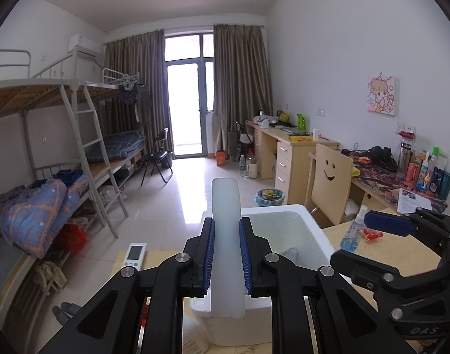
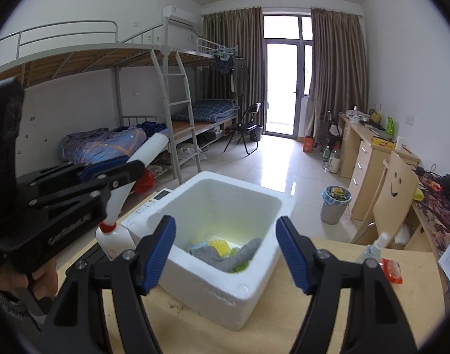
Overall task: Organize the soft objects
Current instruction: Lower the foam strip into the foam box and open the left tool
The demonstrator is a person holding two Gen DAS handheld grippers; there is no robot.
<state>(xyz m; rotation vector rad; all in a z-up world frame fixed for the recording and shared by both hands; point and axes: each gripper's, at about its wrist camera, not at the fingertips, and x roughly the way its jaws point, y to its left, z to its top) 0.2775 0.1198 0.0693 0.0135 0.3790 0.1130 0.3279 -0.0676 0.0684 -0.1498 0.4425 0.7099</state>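
Two claws are mine: the left claw (image 1: 226, 253) is clamped on one white foam strip (image 1: 226, 236), which stands up between its blue pads and pokes out past them, above the near left corner of the box; the right claw (image 2: 226, 250) gapes wide with nothing between its pads. One white foam box (image 2: 256, 268) sits on the table (image 2: 343, 295) just beyond the right claw, its open top framed between my fingers. Inside it lie one grey cloth (image 2: 225, 255) and a few yellow and green soft pieces (image 2: 220, 246) I cannot count. One white squeeze bottle (image 2: 114, 242) with a red collar stands left of the box, one remote control (image 1: 134, 254) lies at the far left, and one spray bottle (image 1: 354, 230) and one red packet (image 2: 390, 270) lie on the right. Writing on the left claw's side is too blurred to read.
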